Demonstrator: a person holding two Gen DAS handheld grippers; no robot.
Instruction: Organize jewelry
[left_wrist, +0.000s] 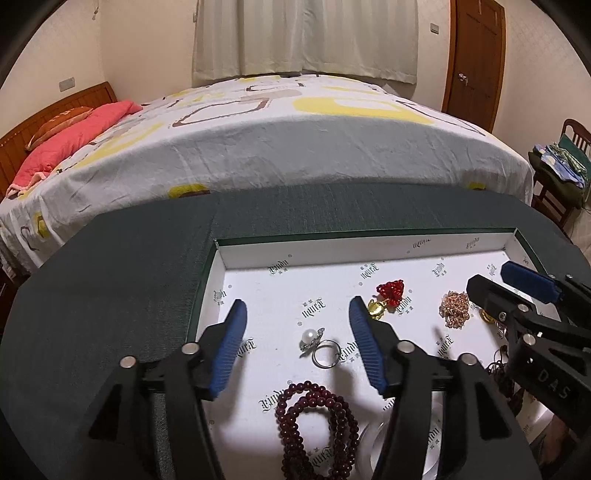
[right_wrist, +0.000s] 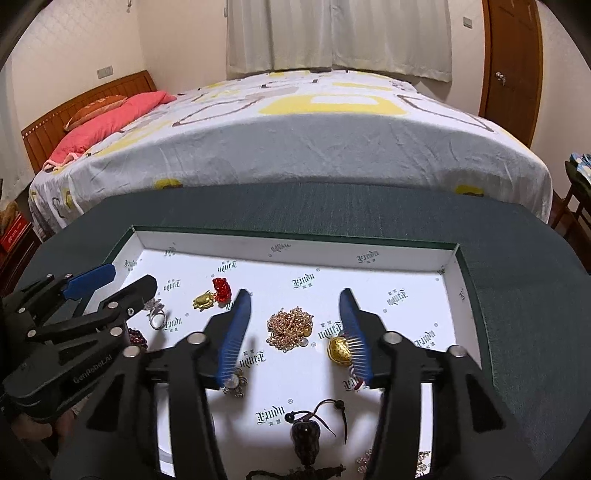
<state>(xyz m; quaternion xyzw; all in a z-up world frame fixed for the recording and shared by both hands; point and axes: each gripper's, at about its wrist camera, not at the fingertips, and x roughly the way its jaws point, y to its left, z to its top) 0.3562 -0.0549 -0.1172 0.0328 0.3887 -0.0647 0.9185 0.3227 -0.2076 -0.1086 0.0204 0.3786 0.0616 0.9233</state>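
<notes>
A shallow white-lined box with a green rim holds the jewelry. My left gripper is open above a pearl ring, its blue pads clear of it. A dark red bead bracelet lies nearer me. Further right sit a red beaded charm and a gold chain. My right gripper is open over the gold chain, holding nothing. A gold ball lies by its right finger, and a dark pendant on a cord lies below.
The box rests on a dark green cloth surface. A bed with a patterned sheet fills the space behind it. A wooden chair stands at the right, and a door is in the far corner.
</notes>
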